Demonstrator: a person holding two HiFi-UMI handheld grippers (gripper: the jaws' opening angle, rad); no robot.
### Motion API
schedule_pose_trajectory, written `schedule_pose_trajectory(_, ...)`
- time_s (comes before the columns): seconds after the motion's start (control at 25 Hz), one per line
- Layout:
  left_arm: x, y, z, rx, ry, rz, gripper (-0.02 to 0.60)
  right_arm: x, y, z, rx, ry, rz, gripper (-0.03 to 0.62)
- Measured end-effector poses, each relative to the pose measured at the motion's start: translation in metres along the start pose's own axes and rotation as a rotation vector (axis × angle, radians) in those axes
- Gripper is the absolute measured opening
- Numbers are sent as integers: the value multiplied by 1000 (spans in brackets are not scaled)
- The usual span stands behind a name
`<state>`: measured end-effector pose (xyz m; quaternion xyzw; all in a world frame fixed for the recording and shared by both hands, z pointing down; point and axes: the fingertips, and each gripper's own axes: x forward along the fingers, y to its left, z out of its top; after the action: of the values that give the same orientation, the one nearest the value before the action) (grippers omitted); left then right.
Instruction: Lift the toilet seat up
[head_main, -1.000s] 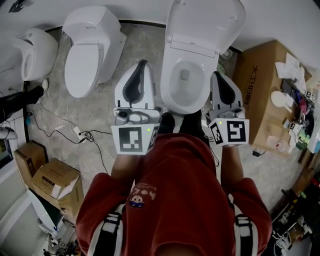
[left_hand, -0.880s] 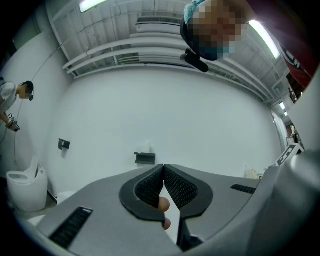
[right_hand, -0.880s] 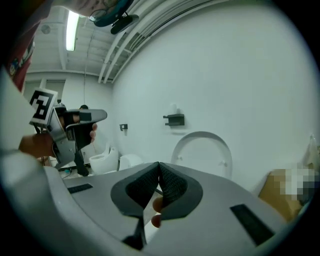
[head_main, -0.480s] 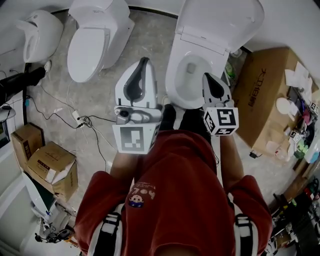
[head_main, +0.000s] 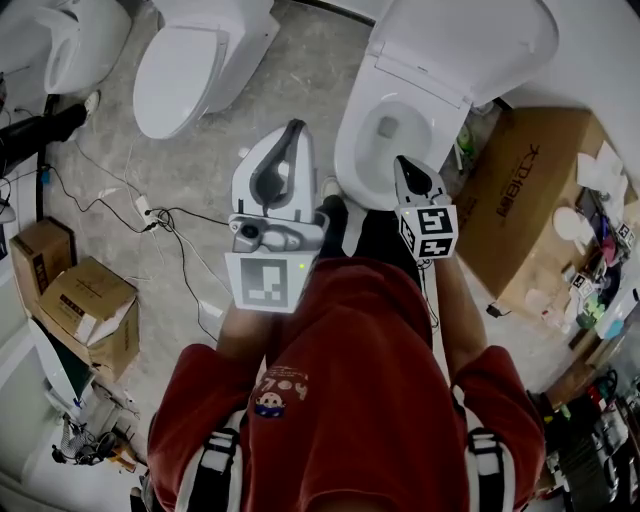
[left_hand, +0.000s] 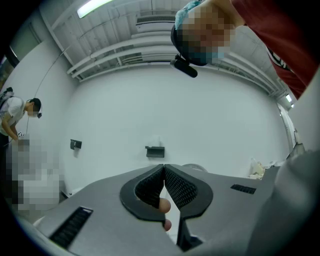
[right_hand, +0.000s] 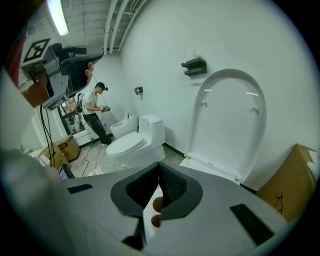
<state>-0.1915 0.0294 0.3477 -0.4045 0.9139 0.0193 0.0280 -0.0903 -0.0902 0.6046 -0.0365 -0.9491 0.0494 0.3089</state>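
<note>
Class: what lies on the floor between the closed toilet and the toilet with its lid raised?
Bare grey floor, as the head view shows between the closed toilet and the open toilet; the right gripper view agrees.

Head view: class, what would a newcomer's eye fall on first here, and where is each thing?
The open toilet at upper right stands out first, its lid tipped up against the wall. Just below it, the left gripper and right gripper, both with jaws together, point forward in front of the person. A second toilet, closed, sits at upper left.
</note>
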Motion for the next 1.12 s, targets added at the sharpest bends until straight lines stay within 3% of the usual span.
schedule_pose_trajectory(0.36,-14,8,-22,-9,35,50,18,27,6,-61,-45,160,63,14)
schedule_pose_trajectory(0.76,-37,32,-31,7,51,95,18,48,40,-78,-108,235,105,14)
schedule_pose_trajectory(1.12,-42,26,-49,62,75,100,18,58,52,-113,-165,333,136,14)
